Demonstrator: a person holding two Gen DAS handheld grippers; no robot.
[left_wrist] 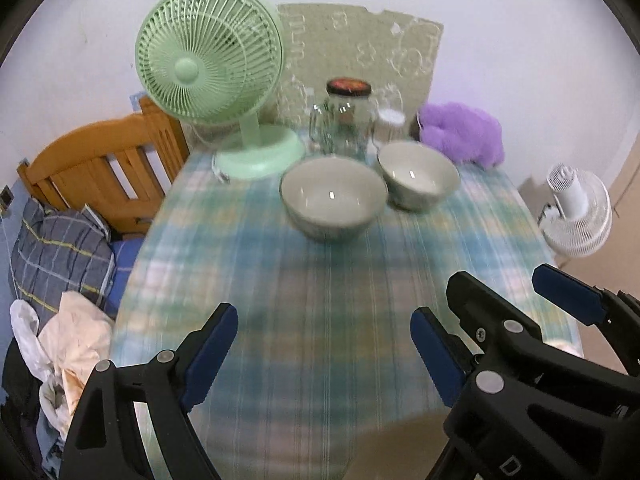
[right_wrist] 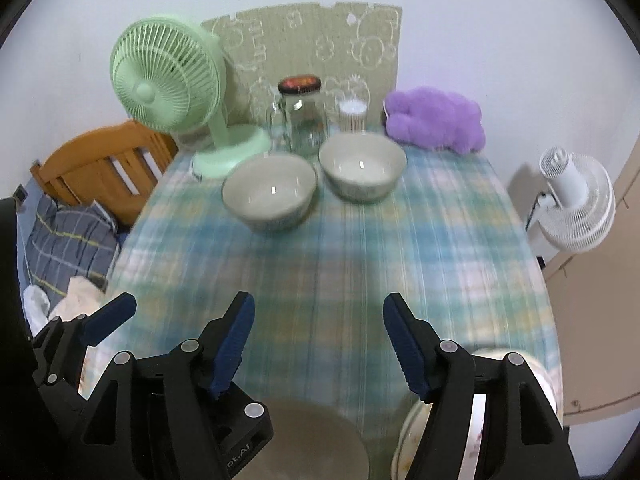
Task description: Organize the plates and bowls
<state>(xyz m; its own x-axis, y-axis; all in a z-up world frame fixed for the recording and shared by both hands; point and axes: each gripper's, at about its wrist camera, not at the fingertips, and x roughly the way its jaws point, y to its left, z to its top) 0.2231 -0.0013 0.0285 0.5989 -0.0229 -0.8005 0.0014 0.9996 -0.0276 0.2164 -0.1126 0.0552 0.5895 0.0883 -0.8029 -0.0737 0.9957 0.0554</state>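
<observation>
Two grey-white bowls stand side by side on the checked tablecloth at the far end, the left bowl [left_wrist: 334, 200] [right_wrist: 270, 194] a little nearer than the right bowl [left_wrist: 418, 174] [right_wrist: 362, 170]. My left gripper [left_wrist: 324, 344] is open and empty above the near half of the table. Beside it on the right, my right gripper [right_wrist: 320, 340] [left_wrist: 504, 286] is also open and empty. Under the right gripper lie a brownish dish [right_wrist: 316, 440] and a floral-rimmed dish [right_wrist: 402, 440], both partly hidden by its fingers. The picture is blurred.
Behind the bowls stand a green desk fan [left_wrist: 208, 56], a lidded glass jar [left_wrist: 348, 120], a glass mug [left_wrist: 322, 128] and a purple plush [left_wrist: 464, 132] before a cardboard sheet [right_wrist: 304, 40]. A wooden chair [left_wrist: 104, 160] and heaped clothes [left_wrist: 60, 256] sit left, a white fan [left_wrist: 576, 216] right.
</observation>
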